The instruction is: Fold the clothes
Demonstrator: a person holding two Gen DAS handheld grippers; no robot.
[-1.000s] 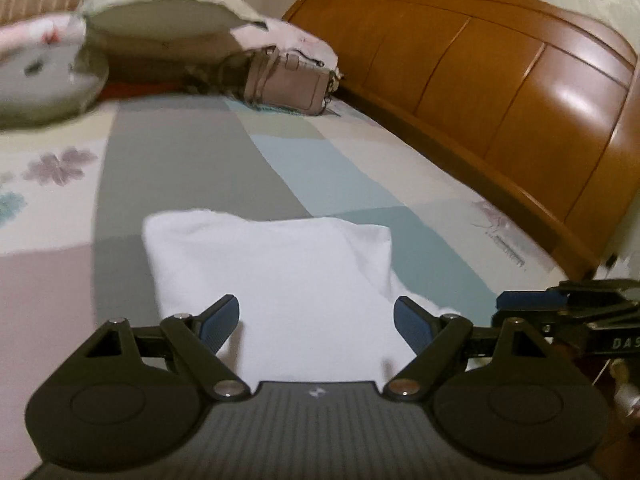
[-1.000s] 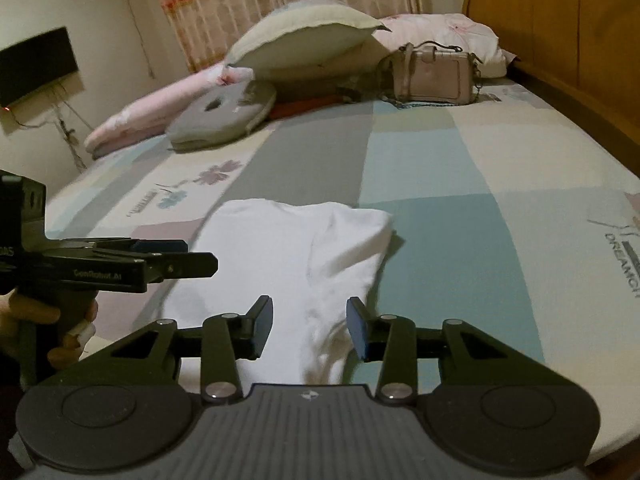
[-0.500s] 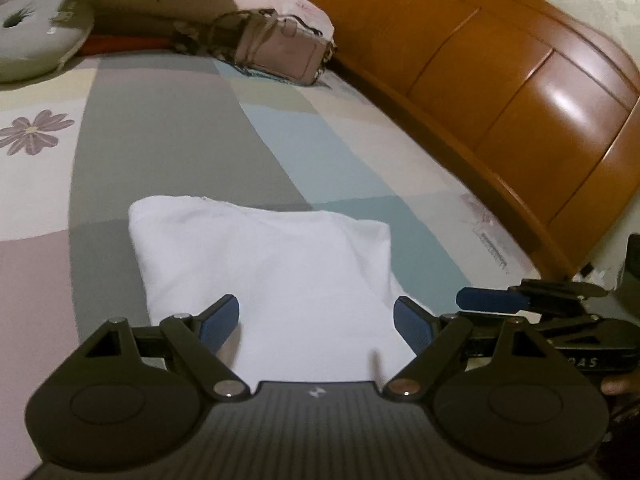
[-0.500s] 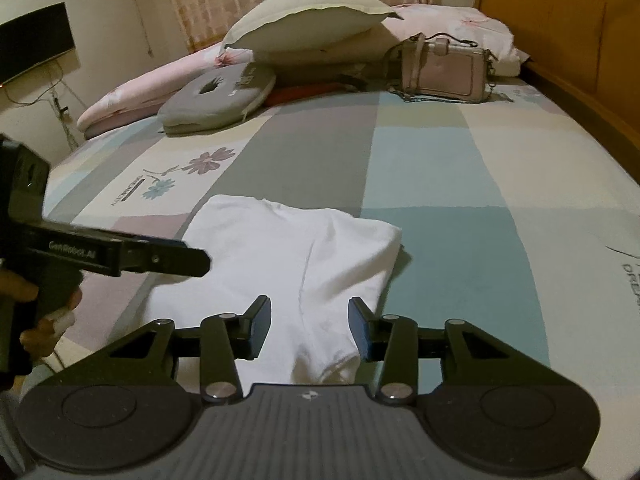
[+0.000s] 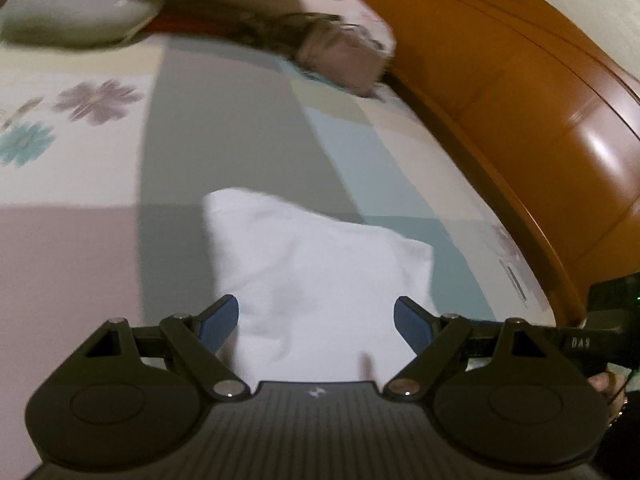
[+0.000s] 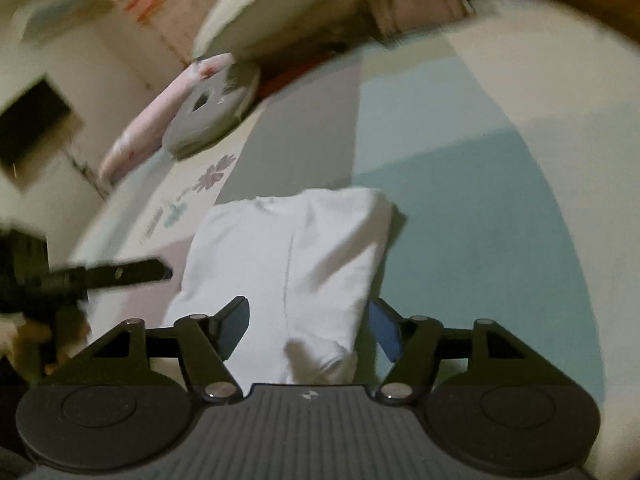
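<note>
spreading wider, the right gripper [image 6: 308, 330] and gaping left gripper [image 5: 316, 324] should pinch the folded white cotton garment's [image 6: 288, 264] near corners evenly.

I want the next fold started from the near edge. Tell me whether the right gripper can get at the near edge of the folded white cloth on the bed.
Probably yes. The right gripper, jaws opening, is just above the near edge of the folded white cloth, and nothing lies between them.

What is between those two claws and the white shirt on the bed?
Nothing visible. The folded white shirt lies alone on the bedspread, right ahead of the open left claw and the opening right claw. Pillows and the handbag sit far behind.
</note>
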